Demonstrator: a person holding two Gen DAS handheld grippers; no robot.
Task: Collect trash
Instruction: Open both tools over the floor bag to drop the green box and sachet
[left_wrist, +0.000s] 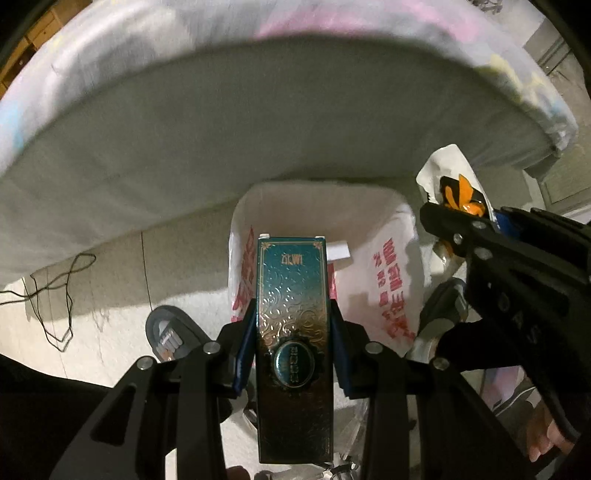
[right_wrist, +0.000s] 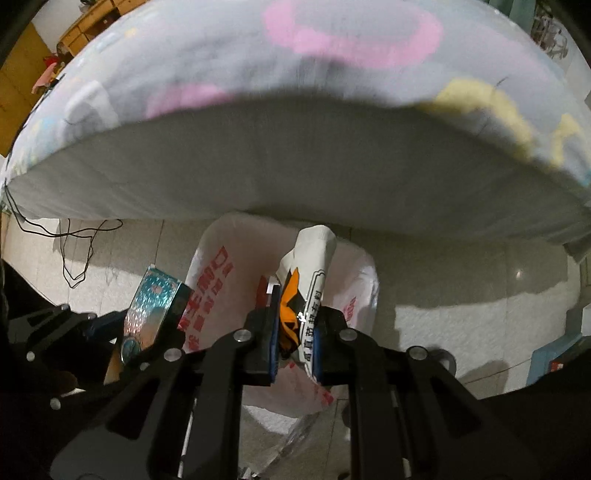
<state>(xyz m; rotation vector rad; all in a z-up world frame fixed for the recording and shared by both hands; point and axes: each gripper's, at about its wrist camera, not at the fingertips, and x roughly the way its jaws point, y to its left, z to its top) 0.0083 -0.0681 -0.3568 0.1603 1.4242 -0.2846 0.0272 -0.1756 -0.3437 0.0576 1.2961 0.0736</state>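
My left tongs (left_wrist: 293, 332) are closed on a long teal box (left_wrist: 291, 332) with gold ornament. The blue pads (left_wrist: 245, 343) press on its two long sides, and the box points forward, away from me. Its far end is above the open mouth of a white plastic bag (left_wrist: 384, 280) with red print, which stands on the tiled floor (left_wrist: 110, 314) straight ahead of these tongs.

My right tongs (right_wrist: 295, 332) are closed on a crumpled white wrapper (right_wrist: 314, 266) with an orange and black pattern and black text. The wrapper stands up between the pads and leans a little to the right. It is also over the mouth of the same bag (right_wrist: 221, 280), which is in front of and below these tongs.

The left tongs with the box (right_wrist: 155, 302) are just to the left of my right tongs. Behind the bag is the grey side of a mattress (right_wrist: 295, 158) with a pastel sheet (right_wrist: 332, 37). A black cable (left_wrist: 55, 295) lies on the floor, far left of my left tongs, and a grey slipper (left_wrist: 166, 332) is near them on the left.
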